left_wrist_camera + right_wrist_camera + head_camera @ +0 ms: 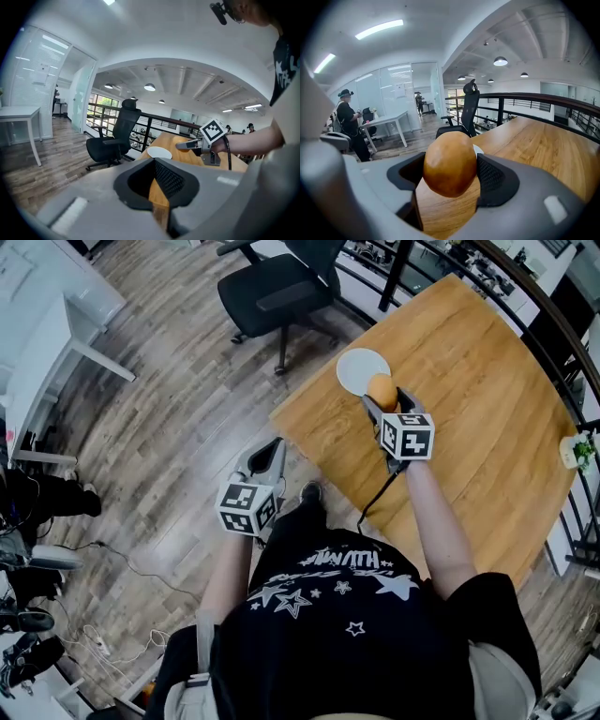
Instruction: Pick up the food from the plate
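Right gripper: mesh-textured black pads clamped wide on the food, a smooth, golden-brown, rounded lump, held at the near rim of the plate. Plate: white, round, shallow, on a glossy wood-grain table. Left gripper: jaws a narrow gap apart, empty, well apart from the plate, beyond the table edge.

Head view steeply down from overhead — gripper views low, forward-facing — in all three, the wooden table.
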{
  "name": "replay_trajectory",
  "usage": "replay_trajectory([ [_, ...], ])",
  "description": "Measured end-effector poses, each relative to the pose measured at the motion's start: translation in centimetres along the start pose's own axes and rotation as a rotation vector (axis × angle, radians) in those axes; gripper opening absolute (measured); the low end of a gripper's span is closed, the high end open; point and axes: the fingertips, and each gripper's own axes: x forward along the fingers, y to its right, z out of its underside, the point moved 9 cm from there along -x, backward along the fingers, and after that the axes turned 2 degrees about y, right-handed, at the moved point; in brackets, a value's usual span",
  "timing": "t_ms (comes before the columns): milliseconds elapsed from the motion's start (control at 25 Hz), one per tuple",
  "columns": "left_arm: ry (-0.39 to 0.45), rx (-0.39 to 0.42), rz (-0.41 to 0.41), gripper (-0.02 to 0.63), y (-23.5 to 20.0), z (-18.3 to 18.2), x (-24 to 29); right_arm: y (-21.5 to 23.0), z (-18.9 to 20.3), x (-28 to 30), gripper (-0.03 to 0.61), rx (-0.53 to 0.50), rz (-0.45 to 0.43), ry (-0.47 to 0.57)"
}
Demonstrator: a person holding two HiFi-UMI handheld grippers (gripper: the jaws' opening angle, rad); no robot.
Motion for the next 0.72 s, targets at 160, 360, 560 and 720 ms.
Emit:
replay_trajectory([
  [160, 0.009, 0.0, -0.013, 0.002, 2.2, 1.1, -1.8, -0.1, 1.3, -3.1, 0.342, 0.001, -0.013, 0.015],
  [360, 0.025, 0.013, -0.017, 0.002, 4.9, 2.5, -4.2, -0.9, 3.0, -6.6, 0.344, 0.002, -0.041, 0.047],
  [560, 0.025, 0.015, -0.023, 0.002, 7.7, 4.4, -6.9, -1.8, 4.9, -10.1, 0.342, -0.013, -0.069, 0.06],
  [720, 0.02, 0.02, -0.03, 0.002, 10.1, 6.2, -9.2, -2.2, 6.8, -13.3, 0.342, -0.022, -0.089, 0.069],
])
